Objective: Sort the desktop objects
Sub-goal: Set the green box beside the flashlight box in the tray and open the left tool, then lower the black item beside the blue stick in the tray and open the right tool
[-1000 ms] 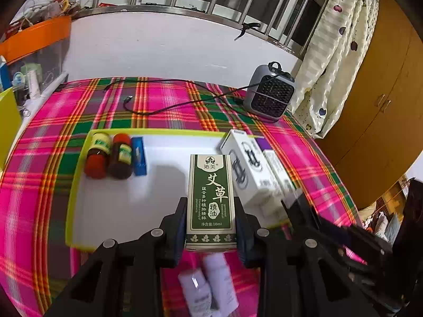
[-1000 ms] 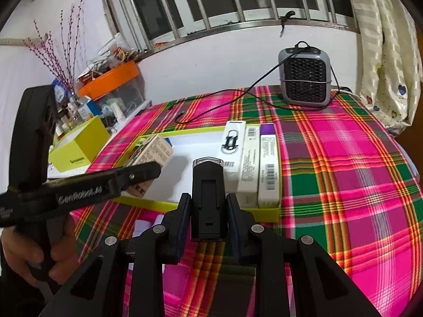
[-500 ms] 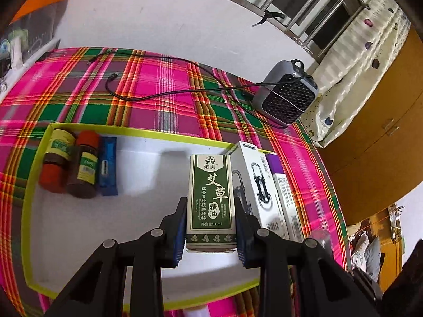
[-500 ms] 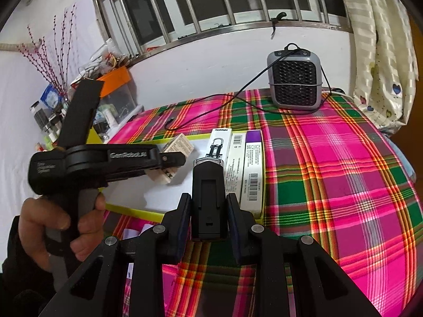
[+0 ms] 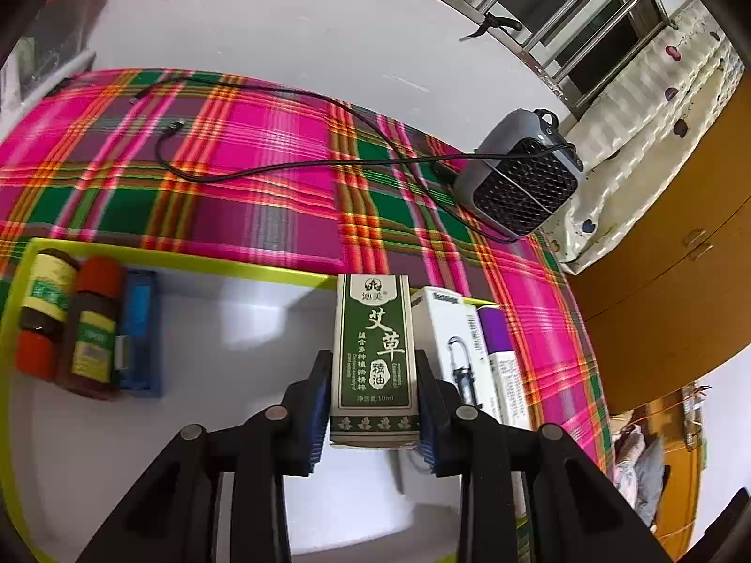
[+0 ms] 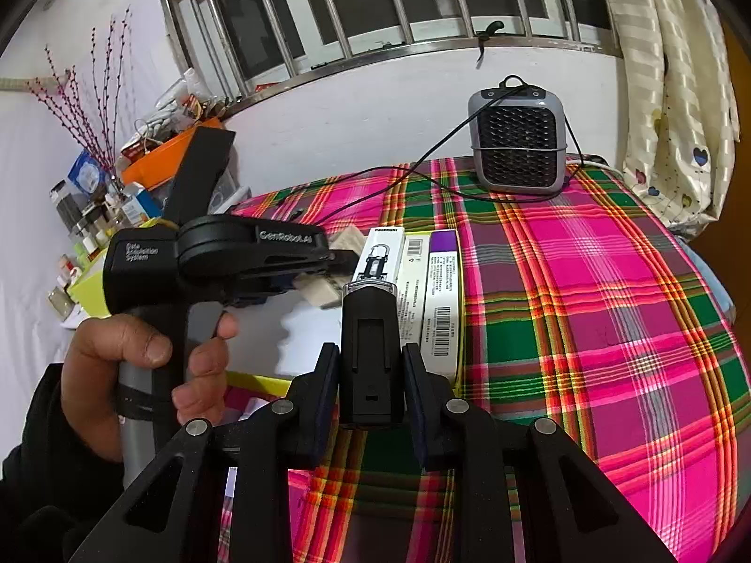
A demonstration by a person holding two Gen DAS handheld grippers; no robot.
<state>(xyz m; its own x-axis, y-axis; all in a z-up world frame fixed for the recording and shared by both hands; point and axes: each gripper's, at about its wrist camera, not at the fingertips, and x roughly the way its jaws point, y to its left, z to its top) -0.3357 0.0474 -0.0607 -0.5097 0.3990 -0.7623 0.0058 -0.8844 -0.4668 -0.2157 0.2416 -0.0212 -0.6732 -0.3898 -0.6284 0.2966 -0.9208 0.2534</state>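
your left gripper (image 5: 373, 415) clamps the green box (image 5: 374, 361) above the tray (image 5: 197, 260), just beside the white box (image 5: 448, 328); lower it square against that. your right gripper (image 6: 371, 384) grips a black device (image 6: 371, 352).

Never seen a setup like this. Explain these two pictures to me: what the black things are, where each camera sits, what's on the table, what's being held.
There is no robot. A person holds two hand-held grippers, each with a camera looking along its fingers. The left gripper is shut on a green box above a white tray with a yellow-green rim. The tray holds two small bottles, a blue item and white boxes. The right gripper is shut on a black device. Its camera shows the person's hand. A grey heater stands on the plaid cloth.
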